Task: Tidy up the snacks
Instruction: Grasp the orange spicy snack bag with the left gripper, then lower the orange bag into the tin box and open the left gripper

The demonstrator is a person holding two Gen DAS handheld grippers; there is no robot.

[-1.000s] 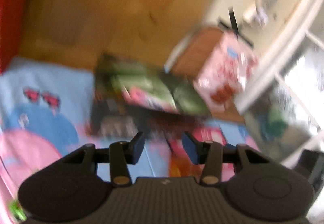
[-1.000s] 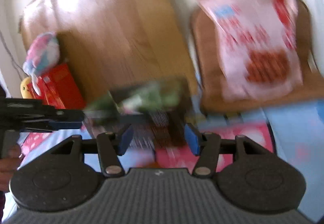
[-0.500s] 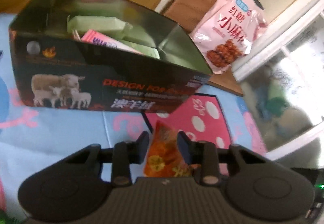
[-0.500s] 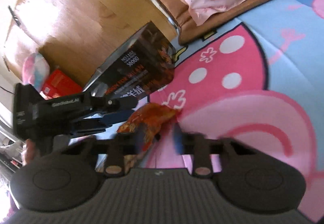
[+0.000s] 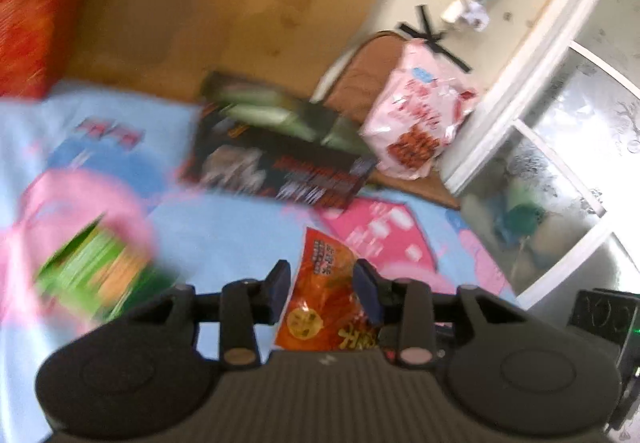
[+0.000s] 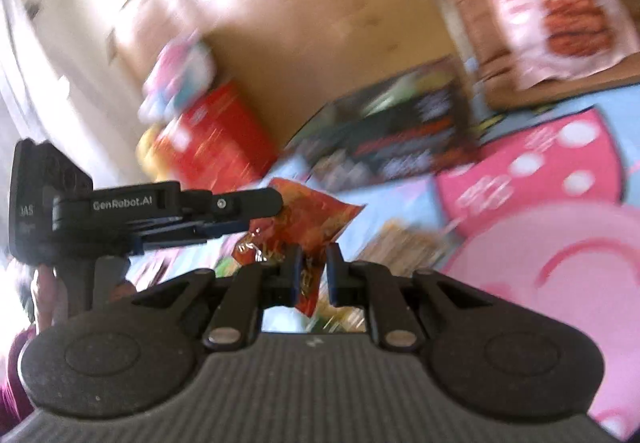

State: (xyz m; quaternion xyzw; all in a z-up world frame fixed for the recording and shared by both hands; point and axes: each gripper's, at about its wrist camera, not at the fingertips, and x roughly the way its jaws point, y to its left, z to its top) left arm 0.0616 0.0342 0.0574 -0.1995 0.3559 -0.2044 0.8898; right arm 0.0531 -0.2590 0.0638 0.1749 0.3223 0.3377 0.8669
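Packet (image 5: 320, 295) lifted off the mat, held by both grippers.

Half a second ago the orange packet lay on the mat (image 5: 224, 219) in front of the box (image 5: 280, 163); now it hangs in the air between the two tools. Right gripper (image 6: 312, 271) has clenched its jaws on one corner. Left gripper (image 5: 322, 289) has the packet between its jaws, which have just opened slightly; its grip looks loose. Next, I think, comes the drop into the box.

- Black box (image 5: 280, 163) stands far ahead on the mat (image 5: 224, 227), pink bag (image 5: 420, 115) just right.
- Green packet (image 5: 92, 275) lies near left.
- Mat between is bare.
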